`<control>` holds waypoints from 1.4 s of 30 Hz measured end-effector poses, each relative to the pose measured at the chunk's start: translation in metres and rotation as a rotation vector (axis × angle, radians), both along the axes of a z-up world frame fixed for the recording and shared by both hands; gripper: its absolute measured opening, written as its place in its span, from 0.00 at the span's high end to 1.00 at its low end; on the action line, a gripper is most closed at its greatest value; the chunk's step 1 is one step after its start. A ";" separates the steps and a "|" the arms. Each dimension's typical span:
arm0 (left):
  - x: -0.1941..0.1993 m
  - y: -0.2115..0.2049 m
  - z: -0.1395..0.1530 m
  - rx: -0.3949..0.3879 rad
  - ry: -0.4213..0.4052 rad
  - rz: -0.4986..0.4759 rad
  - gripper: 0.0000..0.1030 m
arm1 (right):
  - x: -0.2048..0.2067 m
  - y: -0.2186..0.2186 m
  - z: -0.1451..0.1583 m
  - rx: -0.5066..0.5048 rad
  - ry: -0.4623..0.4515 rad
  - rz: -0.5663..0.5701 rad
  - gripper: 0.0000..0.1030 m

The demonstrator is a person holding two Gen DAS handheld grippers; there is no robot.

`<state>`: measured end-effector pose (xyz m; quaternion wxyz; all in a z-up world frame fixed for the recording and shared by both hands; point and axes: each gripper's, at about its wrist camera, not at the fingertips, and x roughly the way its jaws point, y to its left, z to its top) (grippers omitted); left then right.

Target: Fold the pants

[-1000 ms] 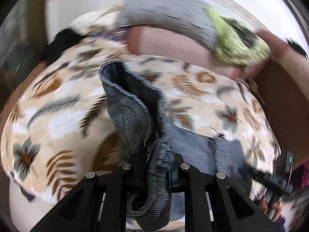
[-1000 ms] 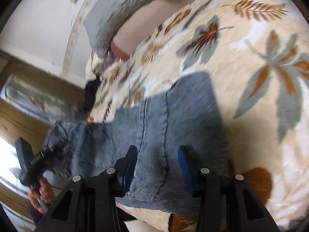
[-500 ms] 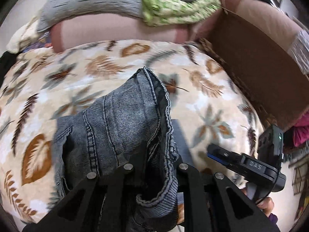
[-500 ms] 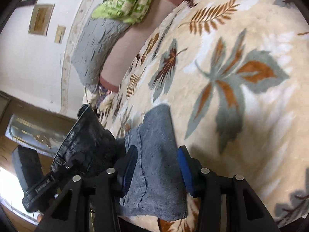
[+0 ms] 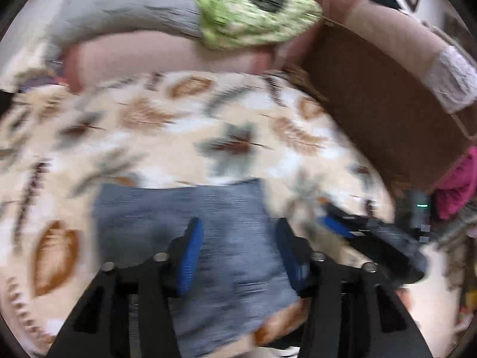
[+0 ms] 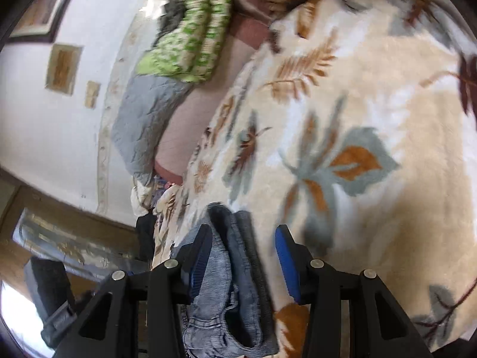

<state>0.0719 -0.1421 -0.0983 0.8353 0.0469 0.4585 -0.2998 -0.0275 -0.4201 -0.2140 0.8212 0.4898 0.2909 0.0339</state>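
Note:
The grey-blue denim pants (image 5: 184, 223) lie folded in a flat block on the leaf-print blanket (image 5: 179, 137). My left gripper (image 5: 238, 256) is open above them, its blue pads (image 5: 190, 256) spread either side of the denim. In the right wrist view the pants (image 6: 235, 268) show as stacked folded layers between the fingers of my right gripper (image 6: 244, 256), which is open with its jaws apart. The left wrist view is blurred by motion.
A pink bolster (image 5: 155, 59) with a grey pillow (image 5: 125, 6) and a green patterned cloth (image 5: 250, 21) lies at the far side. A brown headboard (image 5: 381, 113) stands at the right. The right gripper's body (image 5: 375, 238) sits right of the pants.
My left gripper has let go of the waistband and opened; the pants now lie folded flat. The right gripper stays open over the fold.

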 end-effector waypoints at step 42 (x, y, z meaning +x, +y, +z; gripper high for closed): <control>-0.001 0.064 -0.118 0.401 -0.051 0.217 0.15 | 0.051 0.137 -0.006 -0.457 0.149 0.417 0.39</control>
